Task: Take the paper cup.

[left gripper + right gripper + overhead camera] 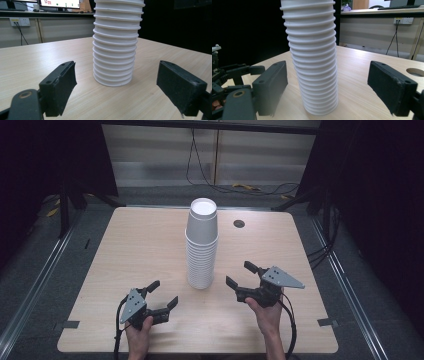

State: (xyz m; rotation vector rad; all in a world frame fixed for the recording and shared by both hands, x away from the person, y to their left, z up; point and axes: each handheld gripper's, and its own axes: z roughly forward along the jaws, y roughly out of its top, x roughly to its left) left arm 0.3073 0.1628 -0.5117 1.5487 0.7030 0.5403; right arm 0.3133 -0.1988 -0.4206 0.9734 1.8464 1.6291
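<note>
— Pale wood table (125,250) is carrying one thing: a tall stack of white cups (202,242), standing upright mid-table.

— Which claw is sitting closer?

— The right gripper (243,275), just right of the stack's base; the left gripper (163,293) is lying nearer and leftward (both are gaping apart, holding nothing). Each is pointing at the stack.

Both gripper views crop the cup stack (115,47) at the top edge, and the high view's bottom edge cuts off the person's forearms.
</note>
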